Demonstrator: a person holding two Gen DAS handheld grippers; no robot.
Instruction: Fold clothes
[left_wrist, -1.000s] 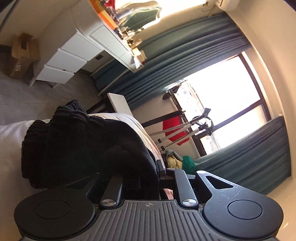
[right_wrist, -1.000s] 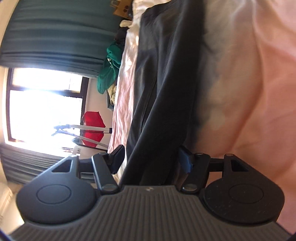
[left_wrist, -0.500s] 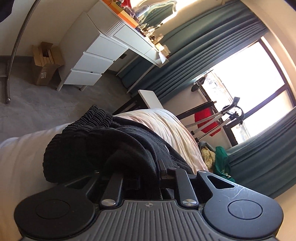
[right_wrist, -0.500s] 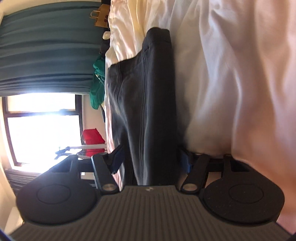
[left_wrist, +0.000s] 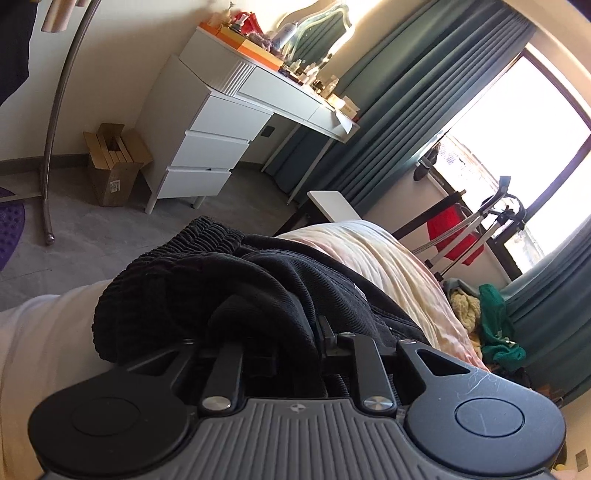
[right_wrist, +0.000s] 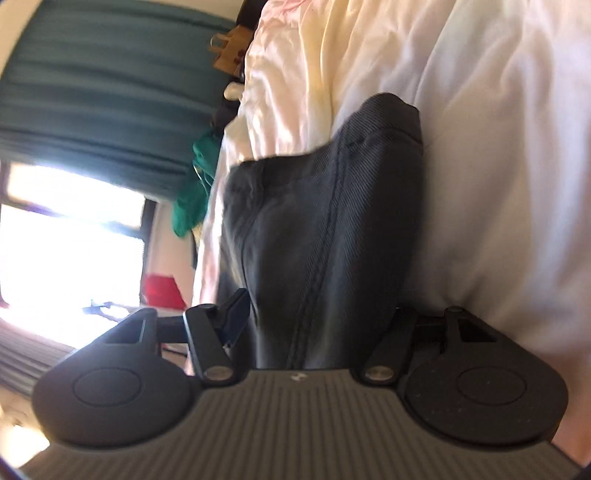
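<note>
While both tools grip cloth: the fold is mid-carry, I judge.
Left gripper: jaws pinching the ribbed waistband of the black trousers, bunched at 12 o'clock from the jaws, over the near edge of the bed.
Left view change: a second ago the camera was rolled hard toward the window; now the white dresser and floor show at 11 o'clock, so this tool has tipped level.
Right gripper: jaws clamped on the trousers at a seamed edge.
Right view change: the long stretched leg has shortened to a doubled panel at 12 o'clock on the pale sheet.
Meaning: one fold looks nearly laid; setting down and smoothing remain.
</note>
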